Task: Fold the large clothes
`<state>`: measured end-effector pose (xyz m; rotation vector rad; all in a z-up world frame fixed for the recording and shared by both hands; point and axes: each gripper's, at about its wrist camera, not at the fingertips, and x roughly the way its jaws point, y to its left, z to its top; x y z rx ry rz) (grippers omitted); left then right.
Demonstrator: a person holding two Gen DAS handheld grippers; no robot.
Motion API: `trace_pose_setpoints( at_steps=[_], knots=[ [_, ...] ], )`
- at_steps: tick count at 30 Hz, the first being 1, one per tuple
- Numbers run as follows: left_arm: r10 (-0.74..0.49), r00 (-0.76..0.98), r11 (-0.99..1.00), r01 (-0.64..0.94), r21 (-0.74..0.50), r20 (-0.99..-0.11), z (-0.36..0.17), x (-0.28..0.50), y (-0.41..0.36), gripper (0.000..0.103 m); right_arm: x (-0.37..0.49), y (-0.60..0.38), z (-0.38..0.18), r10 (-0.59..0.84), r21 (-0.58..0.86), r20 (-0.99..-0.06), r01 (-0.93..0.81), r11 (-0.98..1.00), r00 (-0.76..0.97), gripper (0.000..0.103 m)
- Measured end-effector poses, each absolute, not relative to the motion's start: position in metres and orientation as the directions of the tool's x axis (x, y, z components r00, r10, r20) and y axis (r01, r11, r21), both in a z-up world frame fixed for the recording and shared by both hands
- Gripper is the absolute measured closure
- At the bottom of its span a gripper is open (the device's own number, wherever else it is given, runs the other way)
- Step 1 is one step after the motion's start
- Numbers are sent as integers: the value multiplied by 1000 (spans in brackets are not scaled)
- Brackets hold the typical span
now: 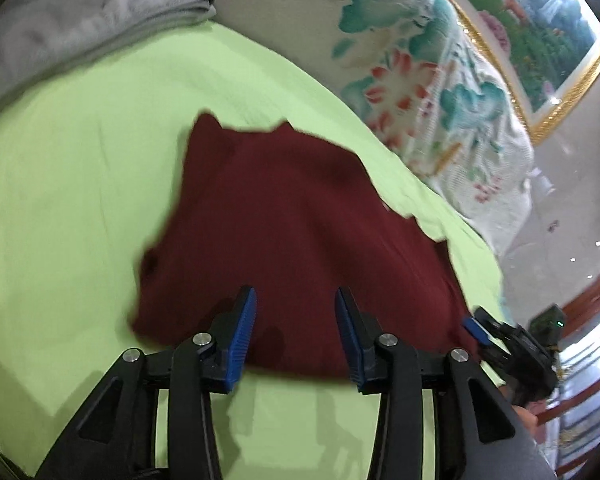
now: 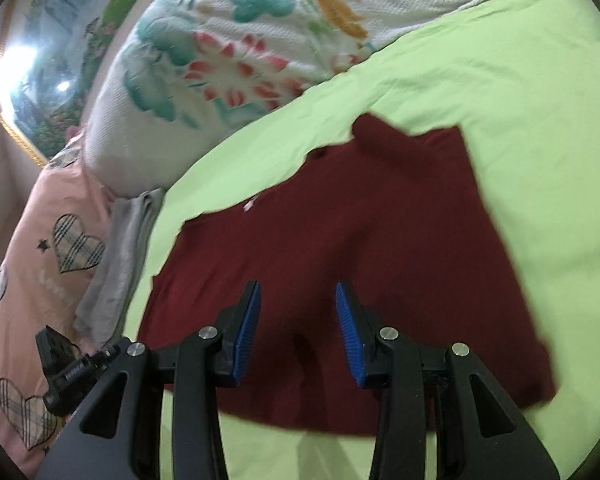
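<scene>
- The dark red garment (image 1: 300, 232) lies spread on the light green sheet (image 1: 80, 200) of a bed, filling the centre of both wrist views; its near hem runs across the lower middle of each frame, just ahead of the fingertips.
- It looks like thin, soft knit — light, limp, with no stiffness of its own. Judging by the ragged far edge in the upper middle, it will drape and sag wherever it is not supported, and a single layer may slide over the sheet when pulled.
- Left claw (image 1: 296, 320): jaws stand partly open over the near hem, nothing between the blue pads (image 1: 242, 336), holding nothing.
- Right claw (image 2: 298, 316): likewise partly open and empty, hovering over the cloth near its lower edge.
- Best hold, I judge, is at the two near corners — the lower-left corner (image 1: 140, 320) for the left claw, the lower-right corner (image 2: 540, 392) for the right — pinching the hem so the edge lifts evenly.
- A folded grey cloth (image 1: 80, 20) sits upper left, and a floral quilt (image 2: 240, 52) lies beyond the sheet, well apart from the garment.
</scene>
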<state>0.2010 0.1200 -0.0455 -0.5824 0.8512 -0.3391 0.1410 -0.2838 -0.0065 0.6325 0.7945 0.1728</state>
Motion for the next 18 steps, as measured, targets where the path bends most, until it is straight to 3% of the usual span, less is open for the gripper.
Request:
trace_pose_setpoints(
  at_steps=[3, 5, 18],
  knots=[
    [-522, 605, 775, 44, -630, -601, -52, 174, 114, 45, 137, -264, -12, 403, 585, -616, 51, 809, 676, 65],
    [-531, 586, 770, 32, -637, -612, -61, 160, 110, 42, 137, -253, -12, 419, 577, -621, 24, 816, 662, 76],
    [-513, 603, 728, -72, -682, -611, -86, 172, 112, 37, 207, -193, -11, 442, 503, -675, -70, 861, 591, 82]
  ],
)
